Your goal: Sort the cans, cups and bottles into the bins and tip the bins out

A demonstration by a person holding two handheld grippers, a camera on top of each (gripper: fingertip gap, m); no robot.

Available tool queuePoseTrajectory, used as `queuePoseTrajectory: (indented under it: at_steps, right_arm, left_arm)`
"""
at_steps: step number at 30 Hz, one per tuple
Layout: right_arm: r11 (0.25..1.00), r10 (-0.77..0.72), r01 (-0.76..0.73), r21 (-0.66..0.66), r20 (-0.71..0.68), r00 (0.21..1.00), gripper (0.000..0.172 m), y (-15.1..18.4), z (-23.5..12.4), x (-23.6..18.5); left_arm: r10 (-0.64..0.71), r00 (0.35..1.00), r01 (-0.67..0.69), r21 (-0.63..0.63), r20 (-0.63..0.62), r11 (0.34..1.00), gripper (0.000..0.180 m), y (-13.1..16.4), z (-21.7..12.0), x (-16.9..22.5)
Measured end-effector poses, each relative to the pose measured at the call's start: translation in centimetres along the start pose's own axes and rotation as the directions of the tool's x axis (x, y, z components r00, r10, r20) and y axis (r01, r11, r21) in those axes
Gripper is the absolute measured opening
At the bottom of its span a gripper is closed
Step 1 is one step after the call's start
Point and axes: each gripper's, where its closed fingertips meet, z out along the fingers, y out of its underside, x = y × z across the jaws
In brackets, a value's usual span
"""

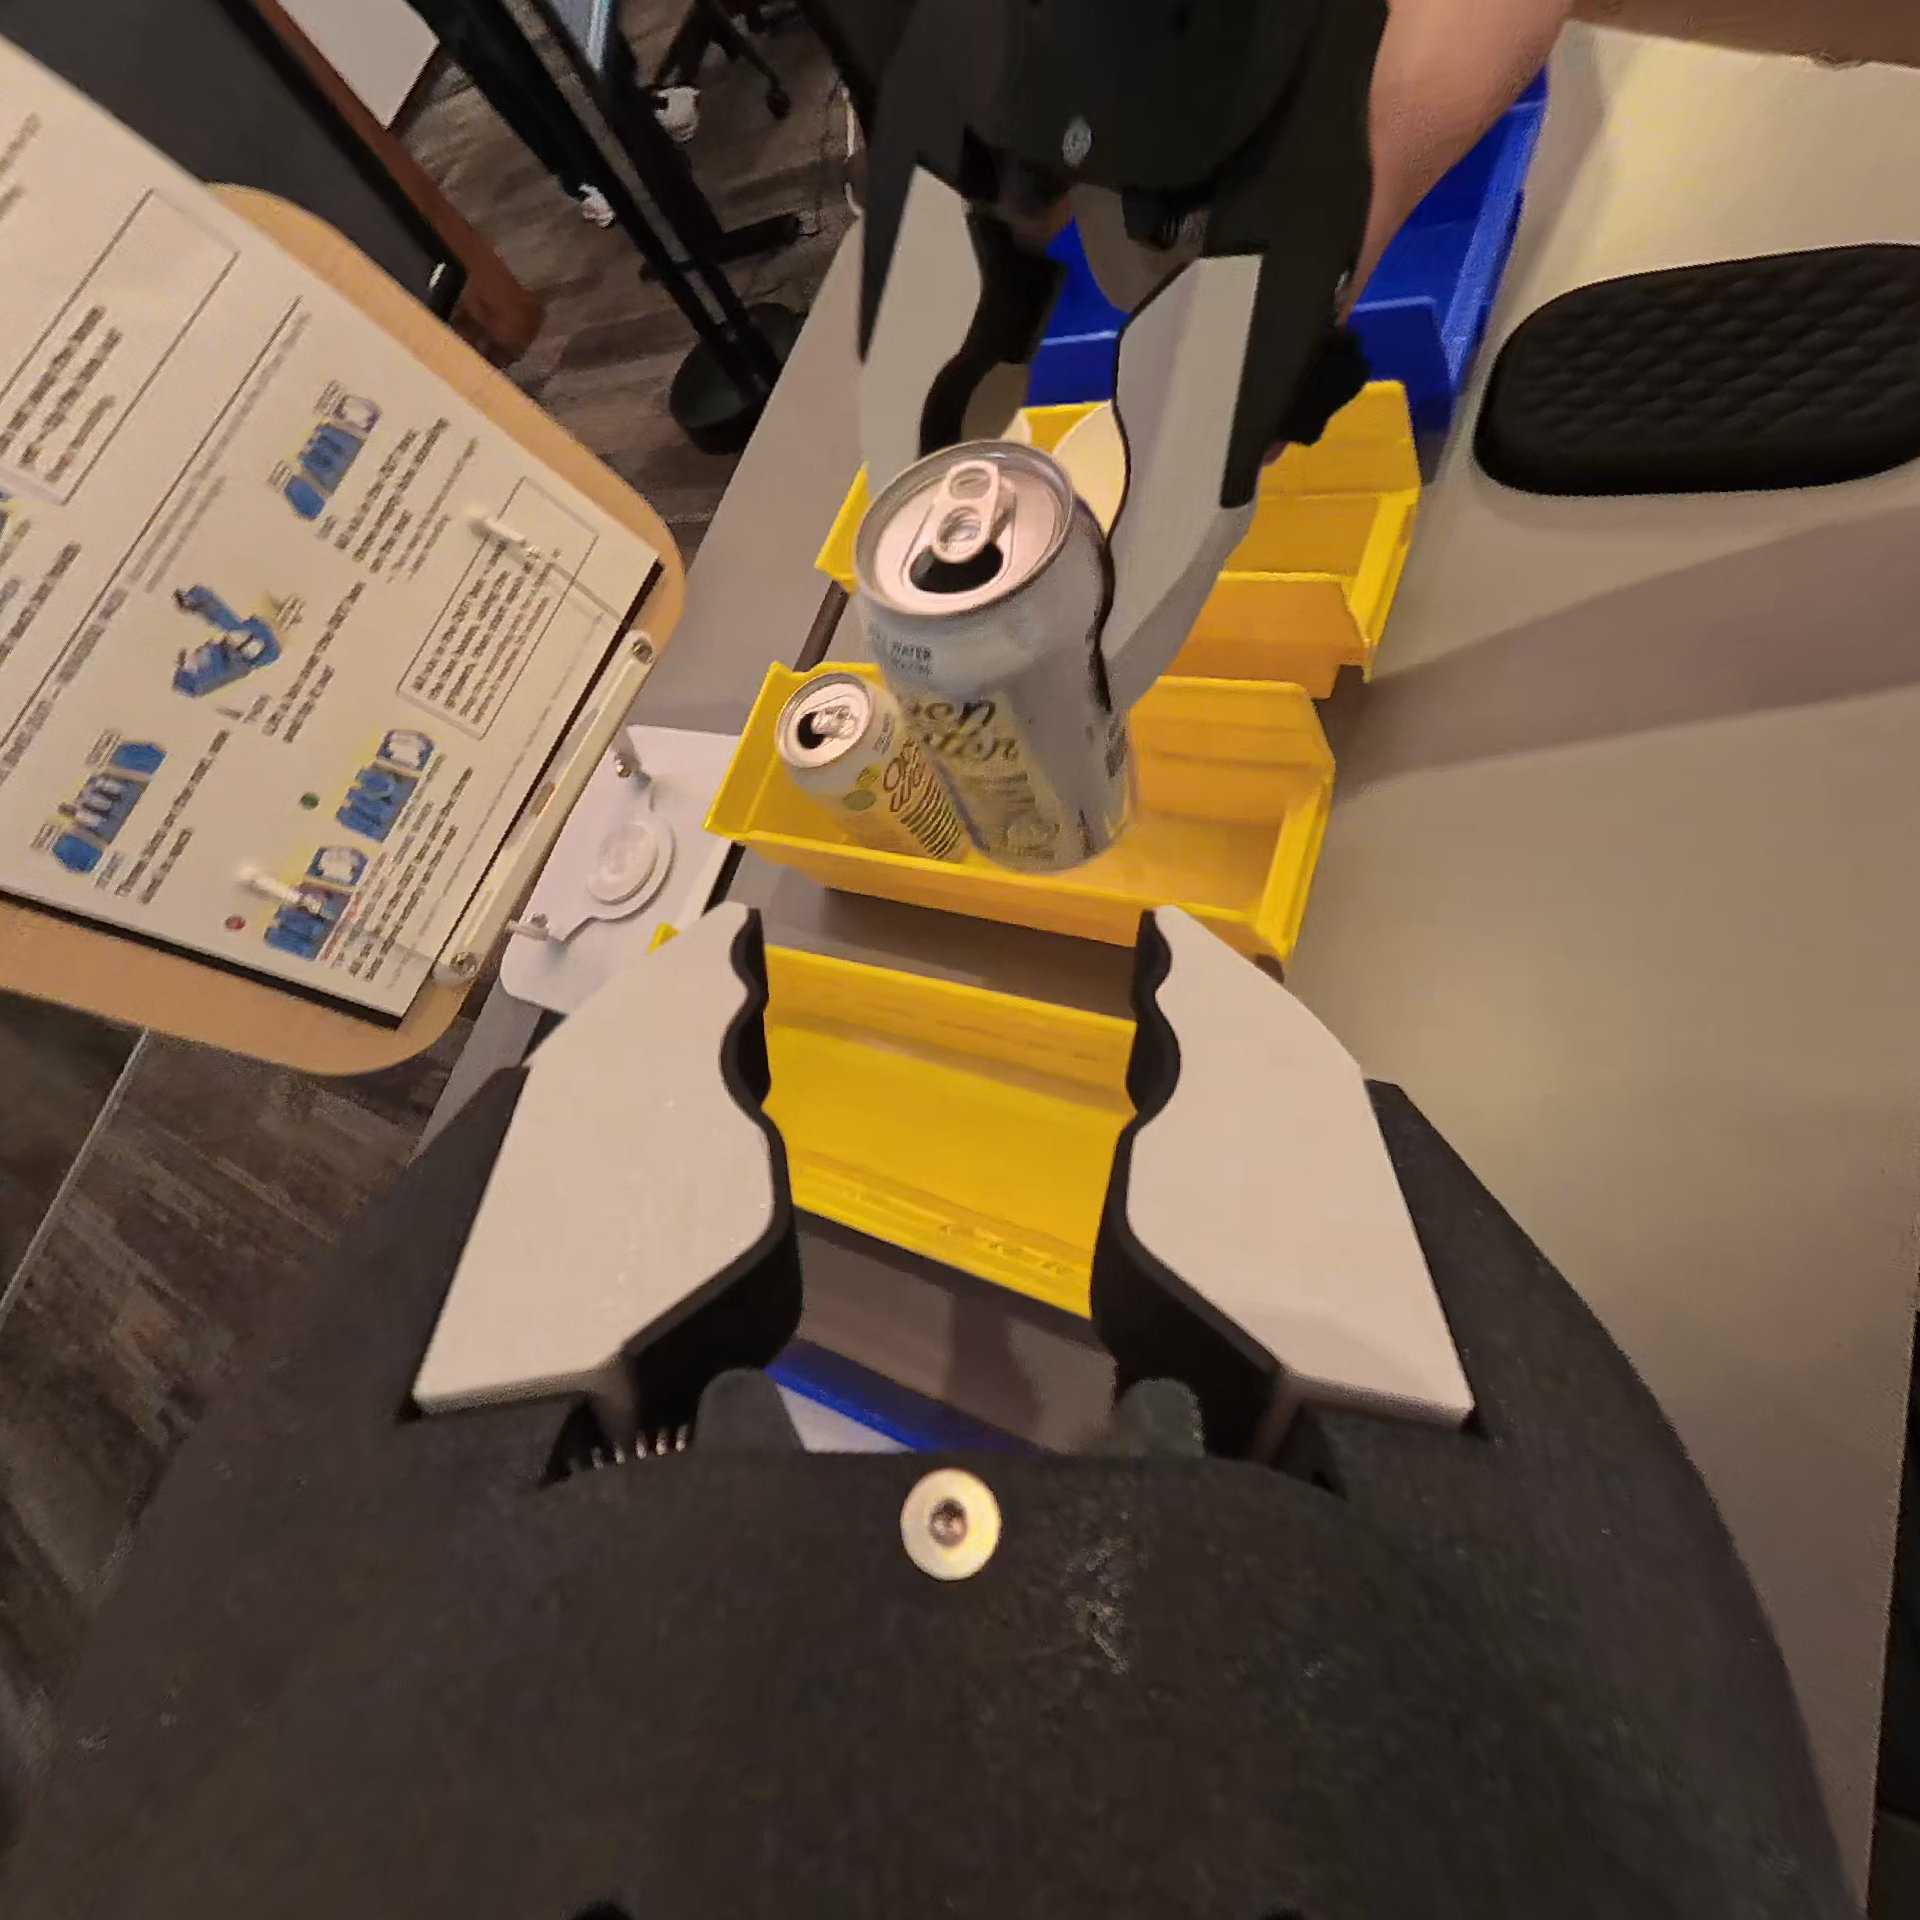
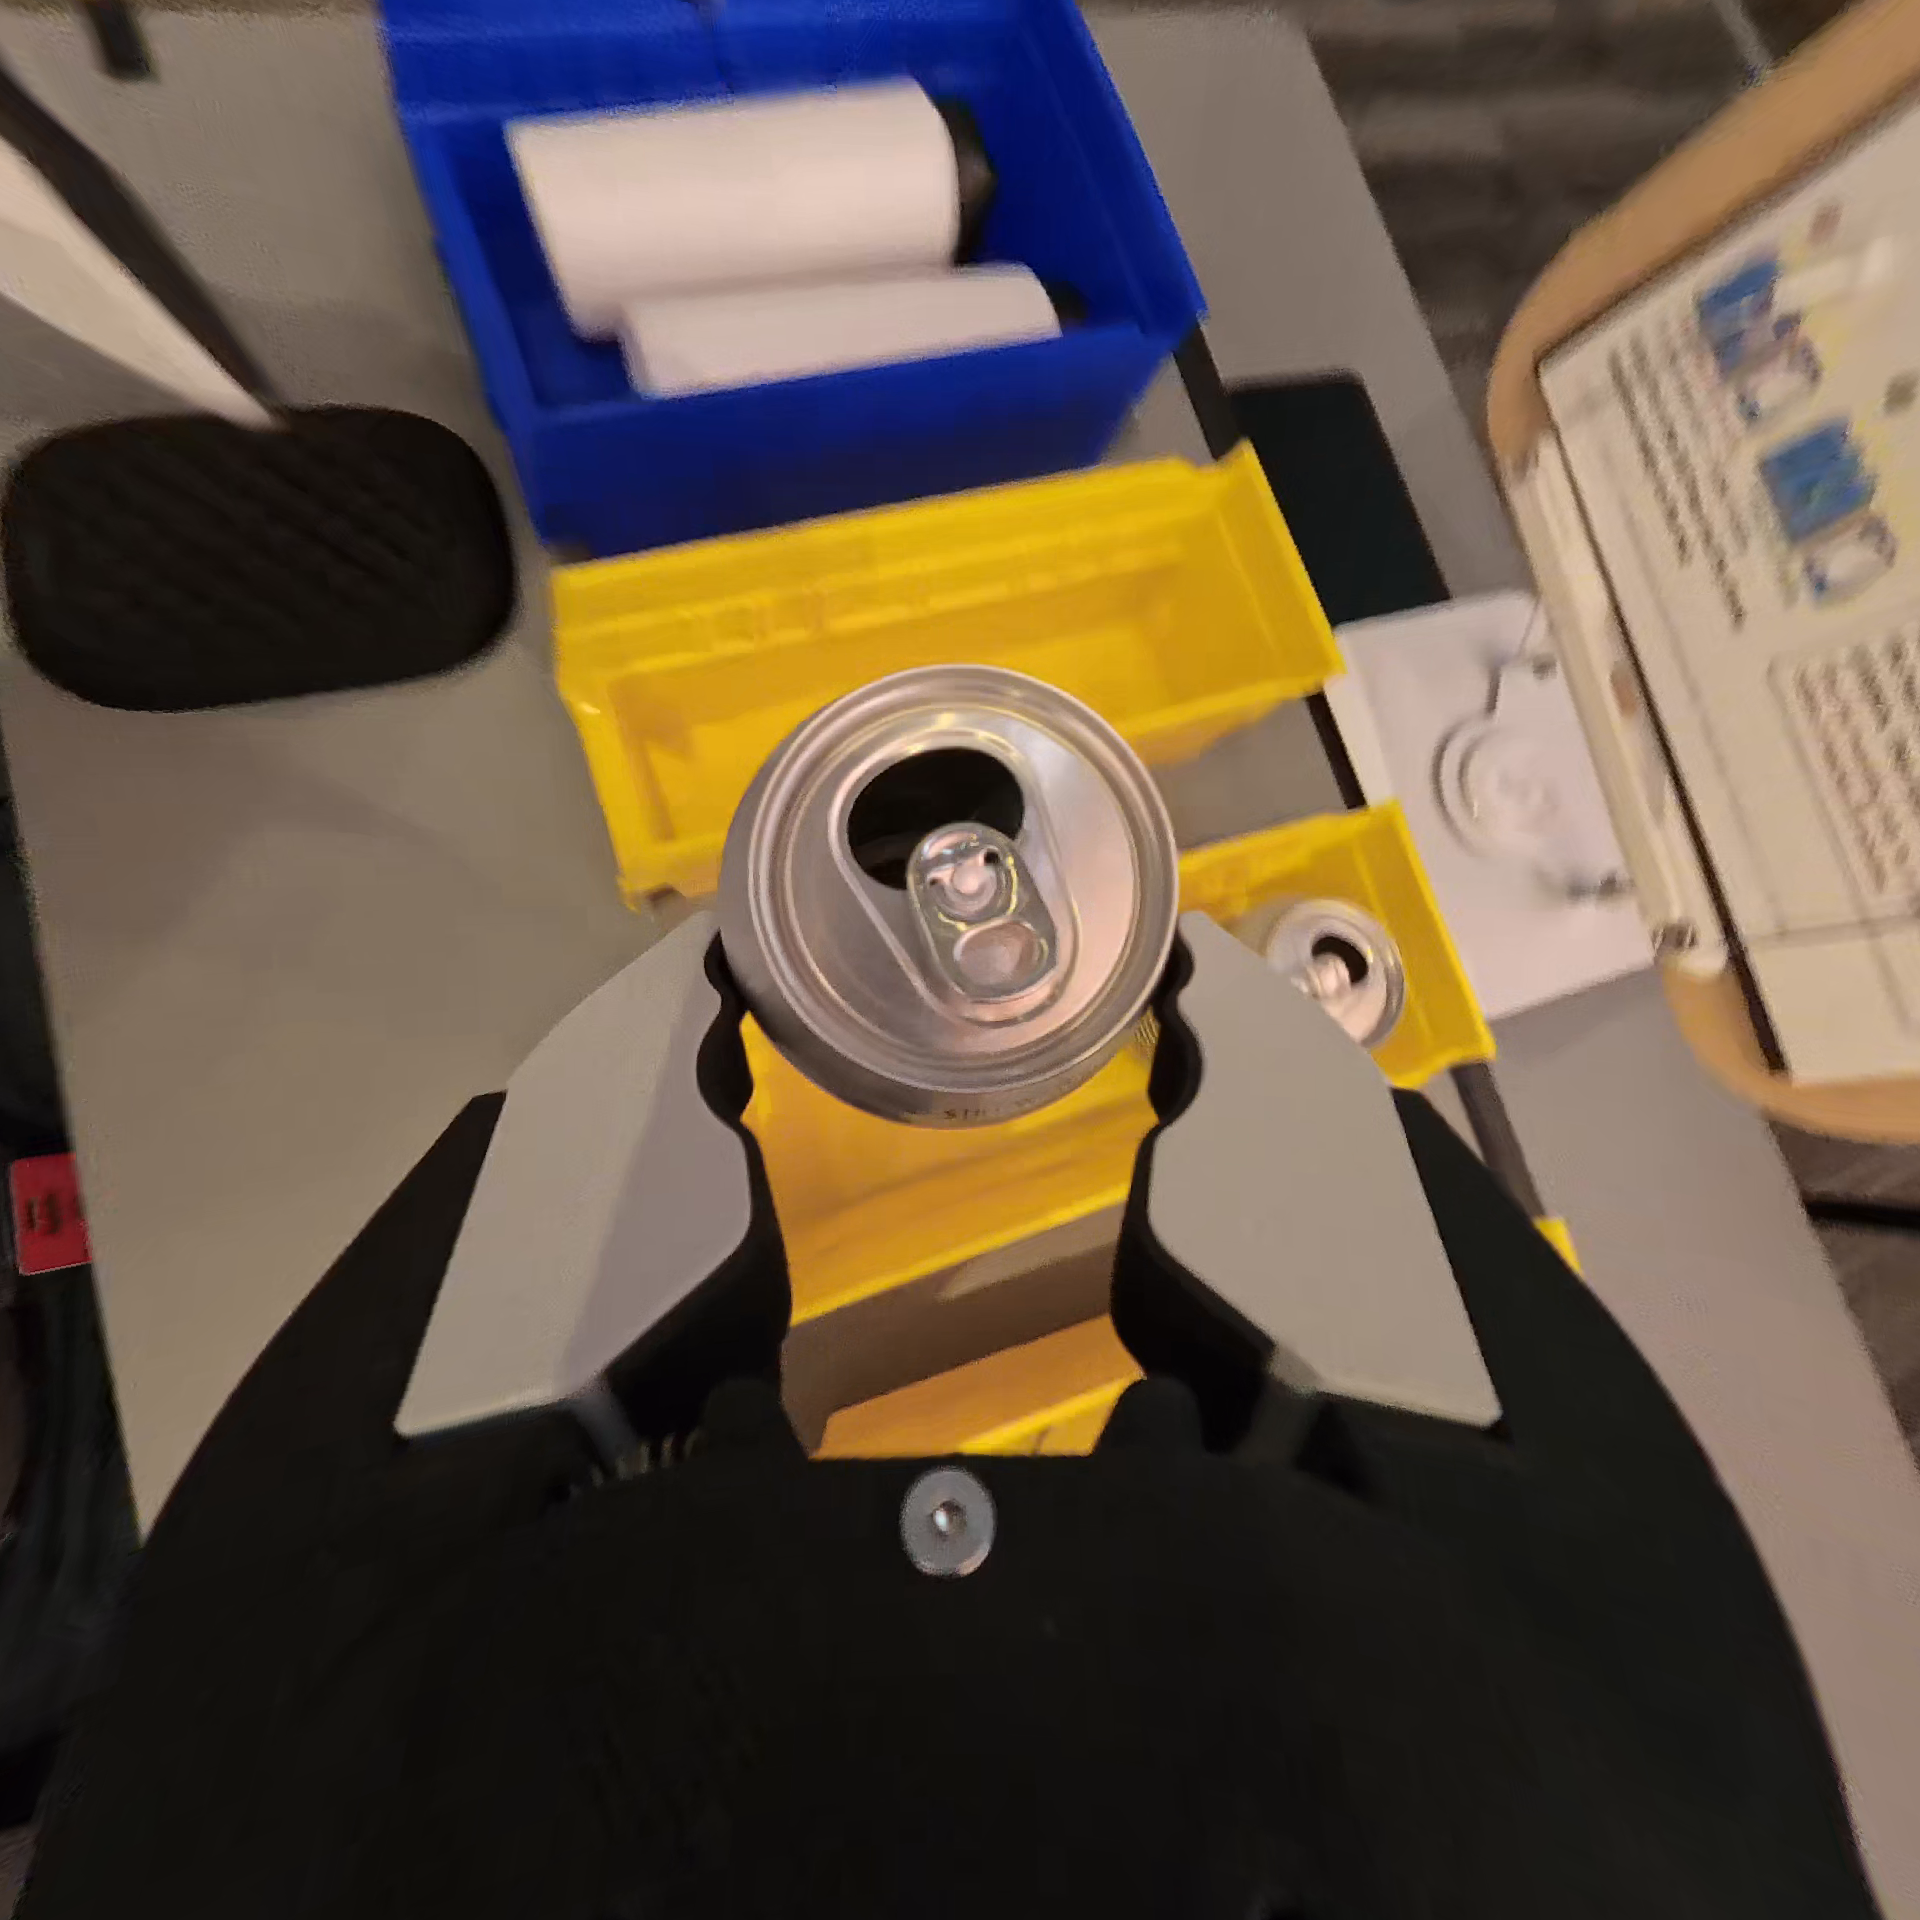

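Observation:
My right gripper (image 2: 951, 935) is open, and a silver can (image 2: 951, 883) stands top up between its fingertips. The left wrist view shows that gripper (image 1: 1018, 561) above the middle yellow bin (image 1: 1226, 821). The can (image 1: 997, 665) hangs tilted there, its blurred lower end inside the bin. A second can (image 1: 873, 769) leans in the same bin and also shows in the right wrist view (image 2: 1330, 966). My left gripper (image 1: 945, 935) is open and empty over the near yellow bin (image 1: 935, 1091).
A far yellow bin (image 1: 1320, 540) holds a white cup (image 1: 1091, 457), with a blue bin (image 1: 1455, 291) behind it. Another blue bin (image 2: 810, 457) holds two white bottles (image 2: 748, 177). A black pad (image 1: 1704, 364) lies on the table. An instruction board (image 1: 260, 623) stands at the table's edge.

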Motion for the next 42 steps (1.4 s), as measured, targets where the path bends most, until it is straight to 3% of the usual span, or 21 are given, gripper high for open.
queuePoseTrajectory:
  at_steps: [7,15,42]
  right_arm:
    - [0.987,0.108,-0.115,-0.11,-0.061,0.992,0.077,7.4,4.6,3.4]
    - [0.971,0.136,-0.14,-0.194,-0.034,0.99,0.078,10.3,8.0,3.4]
    - [0.951,0.118,-0.128,-0.281,-0.05,0.992,0.079,11.9,9.9,4.4]
  left_arm:
    - [-0.015,0.999,0.016,-0.045,0.029,0.999,0.066,2.6,-1.1,-0.6]
    - [-0.023,0.999,0.025,-0.06,0.04,0.998,0.065,3.7,-1.9,-0.9]
    - [-0.069,0.995,0.077,-0.125,0.067,0.989,0.066,7.2,-3.0,-1.9]
